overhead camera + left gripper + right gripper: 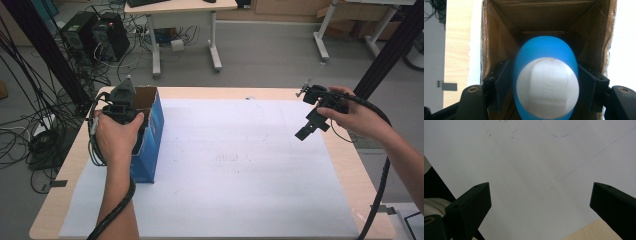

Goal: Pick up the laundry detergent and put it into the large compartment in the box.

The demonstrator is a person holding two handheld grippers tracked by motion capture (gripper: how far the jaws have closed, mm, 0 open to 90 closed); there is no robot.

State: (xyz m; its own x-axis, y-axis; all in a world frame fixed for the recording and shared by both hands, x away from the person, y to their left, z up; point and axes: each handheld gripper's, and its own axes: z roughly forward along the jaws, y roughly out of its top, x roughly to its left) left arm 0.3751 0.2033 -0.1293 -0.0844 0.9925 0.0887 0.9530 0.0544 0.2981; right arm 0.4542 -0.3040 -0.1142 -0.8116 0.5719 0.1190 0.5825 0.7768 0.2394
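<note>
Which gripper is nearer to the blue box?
The left. The left gripper is over the open top of the blue box, with a blue and white egg-shaped thing between its jaws. The right gripper is far across the table.

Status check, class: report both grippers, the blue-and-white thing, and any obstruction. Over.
Left gripper over the open cardboard box, jaws flanking blue-and-white object; contact unclear. Right gripper open, empty, above white paper. Nothing in the way.

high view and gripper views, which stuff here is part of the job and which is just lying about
In the job: blue and white egg-shaped object between the left gripper jaws; open cardboard box.

Lying about: white paper sheet, right gripper idle, background desk, computer towers.
</note>
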